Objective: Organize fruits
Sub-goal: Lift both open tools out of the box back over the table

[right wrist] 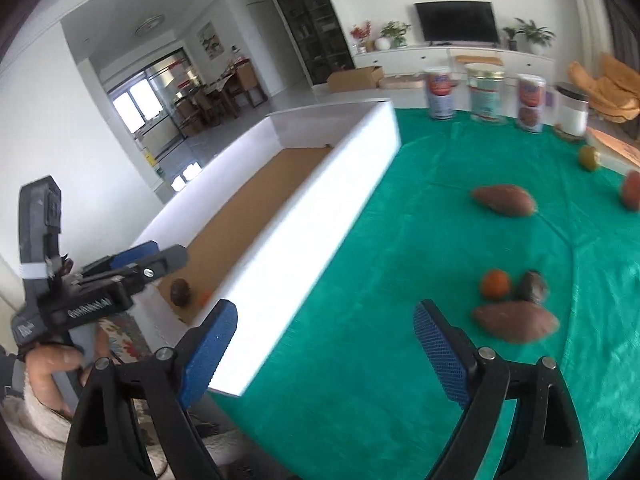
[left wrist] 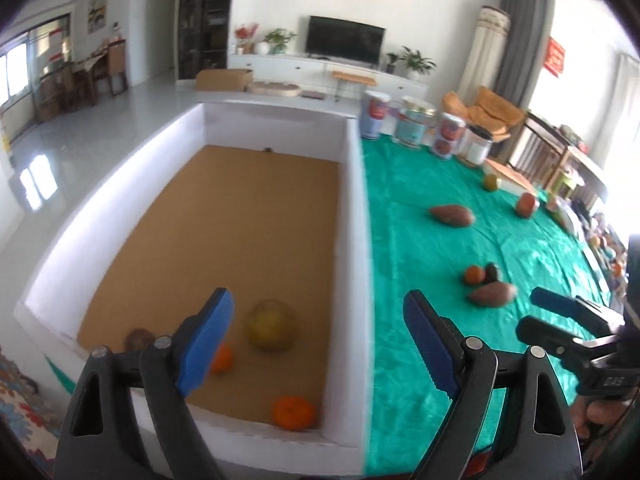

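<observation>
We see a green worktop (left wrist: 440,240) in a living room. Both our left gripper (left wrist: 320,344) and right gripper (right wrist: 324,344) are spread wide, holding nothing. Only the left view shows the big yellow fruit (left wrist: 273,325) inside the white box (left wrist: 352,208).

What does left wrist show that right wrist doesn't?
Left wrist only: the pomelo and the orange in the box's near corner, inside the white box.

Right wrist only: the person's left hand gripping the left claw's handle.

Both: box, green cloth, near sweet potato, brown fruit in the box, both claws open and empty.
</observation>
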`<state>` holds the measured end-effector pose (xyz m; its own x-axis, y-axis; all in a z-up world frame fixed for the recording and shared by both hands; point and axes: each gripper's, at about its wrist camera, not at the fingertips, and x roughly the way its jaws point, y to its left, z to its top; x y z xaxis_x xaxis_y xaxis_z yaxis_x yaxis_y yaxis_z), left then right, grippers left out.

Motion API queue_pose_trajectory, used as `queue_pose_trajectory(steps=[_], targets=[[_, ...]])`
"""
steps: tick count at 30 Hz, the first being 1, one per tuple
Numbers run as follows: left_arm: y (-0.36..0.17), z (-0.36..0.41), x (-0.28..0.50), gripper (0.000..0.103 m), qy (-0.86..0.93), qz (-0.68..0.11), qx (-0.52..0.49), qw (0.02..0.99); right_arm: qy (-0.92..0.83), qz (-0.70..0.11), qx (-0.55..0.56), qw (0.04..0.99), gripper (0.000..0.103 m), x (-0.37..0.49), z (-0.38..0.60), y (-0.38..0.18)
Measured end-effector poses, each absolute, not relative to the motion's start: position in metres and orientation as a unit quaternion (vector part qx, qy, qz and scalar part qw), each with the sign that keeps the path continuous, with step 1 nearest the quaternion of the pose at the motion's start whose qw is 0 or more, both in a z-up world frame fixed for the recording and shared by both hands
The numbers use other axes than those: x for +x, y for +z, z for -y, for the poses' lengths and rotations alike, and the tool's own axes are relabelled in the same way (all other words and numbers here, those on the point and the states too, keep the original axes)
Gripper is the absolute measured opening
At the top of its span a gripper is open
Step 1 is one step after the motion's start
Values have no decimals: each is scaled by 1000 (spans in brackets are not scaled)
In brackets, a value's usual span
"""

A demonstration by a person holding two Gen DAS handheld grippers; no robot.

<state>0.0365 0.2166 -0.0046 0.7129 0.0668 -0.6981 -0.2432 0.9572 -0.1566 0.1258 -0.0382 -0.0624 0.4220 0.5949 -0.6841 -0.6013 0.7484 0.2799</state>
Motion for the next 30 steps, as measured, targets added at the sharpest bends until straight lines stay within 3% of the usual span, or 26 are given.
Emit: queue_pose_trajectory(steps=[4,10,14,20,30], targets=[[-9,-143,52,93,-21,-387,-106,916,225,-393,-34,891,94,124,132,-99],[-57,-59,88,93,-78,-440,-82,891,91,-386,26,918,94,124,234,-124],[-89,-51,108,93,-26,-439,-46,897,71,-396,63,914,96,124,255,-131],[-111,-57,133,93,17,-432,5,902,74,-410,29,909,96,133,241,-145],[-129,-66,134,96,36,-451,-24,891,60,-419,15,906,96,134,241,-154]])
